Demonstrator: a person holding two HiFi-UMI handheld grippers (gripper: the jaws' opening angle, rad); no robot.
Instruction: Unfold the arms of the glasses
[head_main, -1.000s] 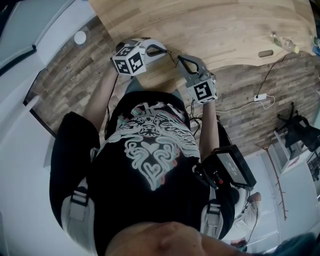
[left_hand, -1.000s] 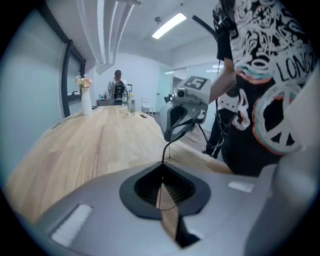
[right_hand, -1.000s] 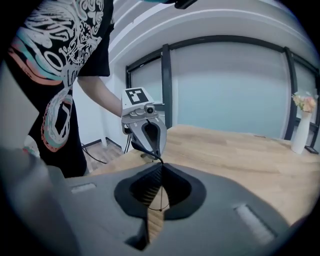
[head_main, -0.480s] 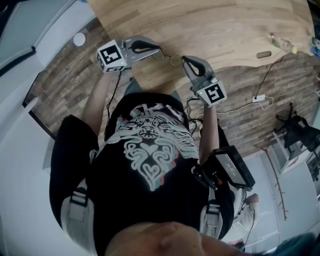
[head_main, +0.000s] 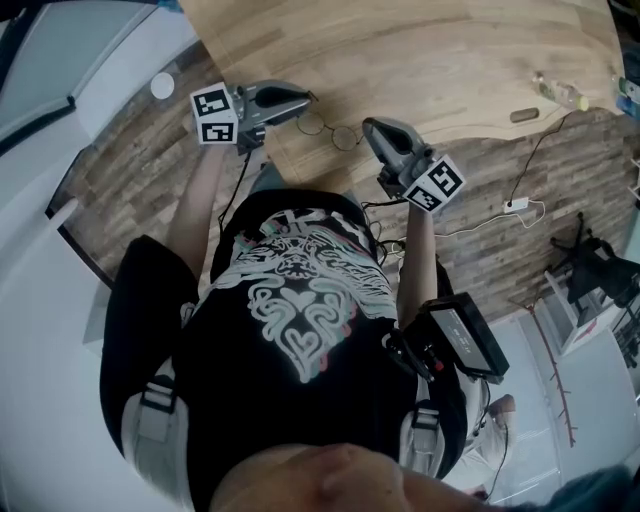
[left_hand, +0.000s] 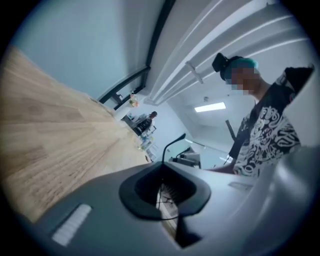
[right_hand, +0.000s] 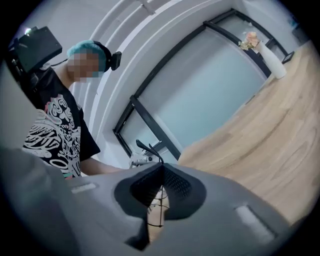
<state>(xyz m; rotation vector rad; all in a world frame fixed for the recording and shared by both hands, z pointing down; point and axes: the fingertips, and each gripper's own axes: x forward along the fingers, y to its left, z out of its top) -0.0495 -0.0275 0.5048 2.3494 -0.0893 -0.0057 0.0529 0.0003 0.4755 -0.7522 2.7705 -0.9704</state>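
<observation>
The thin wire-framed glasses (head_main: 334, 131) hang just above the wooden table's (head_main: 420, 50) near edge, stretched between my two grippers. My left gripper (head_main: 305, 99) is shut on one arm of the glasses; in the left gripper view the dark arm tip (left_hand: 173, 144) pokes out past the closed pads (left_hand: 161, 172). My right gripper (head_main: 368, 126) is shut on the other arm. In the right gripper view that arm's tip (right_hand: 145, 146) curves out above the closed pads (right_hand: 161, 172), and part of the frame shows behind the jaws.
Far right on the table lie a small dark object (head_main: 527, 114) and a clear bottle (head_main: 562, 89). A white vase of flowers (right_hand: 270, 57) stands at the table's far end. On the floor are a white disc (head_main: 161, 85) and a cabled adapter (head_main: 517, 204).
Both grippers have drawn apart, the left one going left and the right one going right. The glasses, bunched between them before, now span the gap with both lenses showing.
</observation>
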